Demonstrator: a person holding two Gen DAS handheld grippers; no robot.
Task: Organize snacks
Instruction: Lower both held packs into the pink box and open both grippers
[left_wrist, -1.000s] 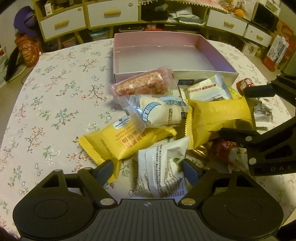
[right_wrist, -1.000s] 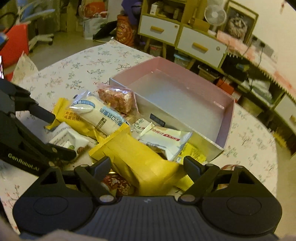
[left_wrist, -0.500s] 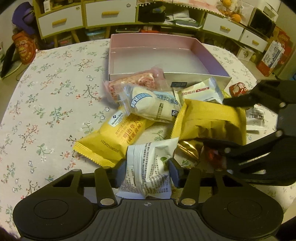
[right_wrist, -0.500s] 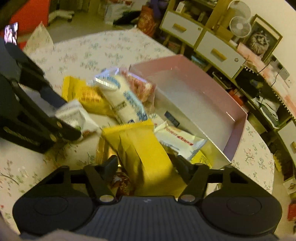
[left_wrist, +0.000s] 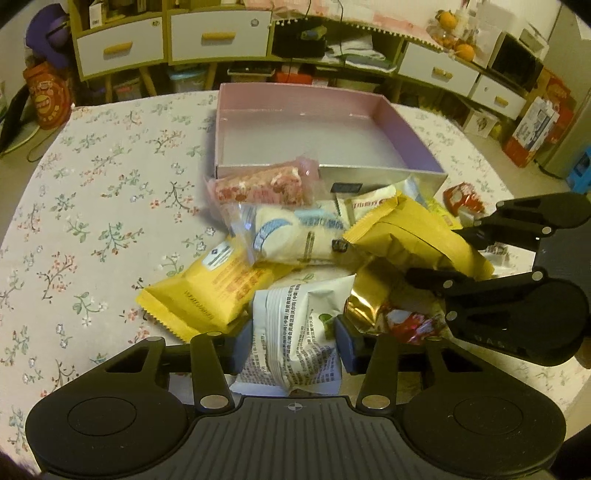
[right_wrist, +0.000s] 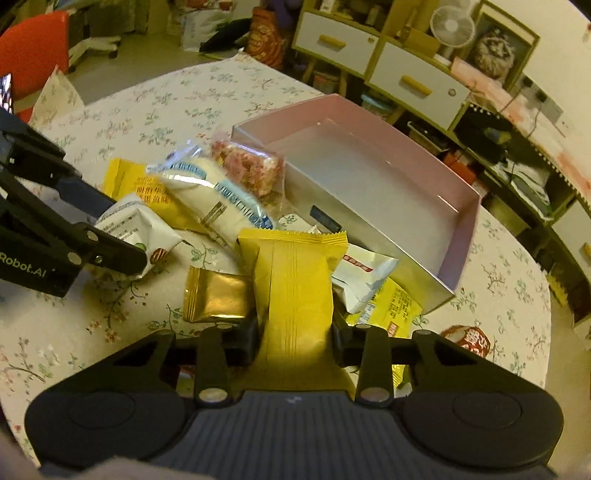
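Observation:
A heap of snack packets lies on the flowered tablecloth (left_wrist: 92, 206) in front of an empty pink box (left_wrist: 406, 122). My left gripper (left_wrist: 294, 338) is closing, and its pads press the sides of a white snack packet (left_wrist: 291, 306). My right gripper (right_wrist: 295, 341) is closing too, with its pads squeezing a yellow snack packet (right_wrist: 295, 273) that points toward the pink box (right_wrist: 461, 236). In the left wrist view the right gripper (left_wrist: 436, 254) reaches in from the right edge. In the heap are a pink crunchy bar (left_wrist: 258, 188), a white-and-blue packet (left_wrist: 295, 236) and a flat yellow packet (left_wrist: 218, 280).
A gold packet (left_wrist: 369, 299) lies between the two grippers. A red wrapped sweet (left_wrist: 461, 195) sits to the right of the box. White-fronted drawers (left_wrist: 218, 35) and cluttered shelves stand behind the table. A red chair (right_wrist: 33, 55) stands beyond the table's left side.
Both pairs of jaws have closed from wide apart onto their packets. The yellow packet has turned lengthwise between the right fingers, and the white packet sits deeper between the left ones.

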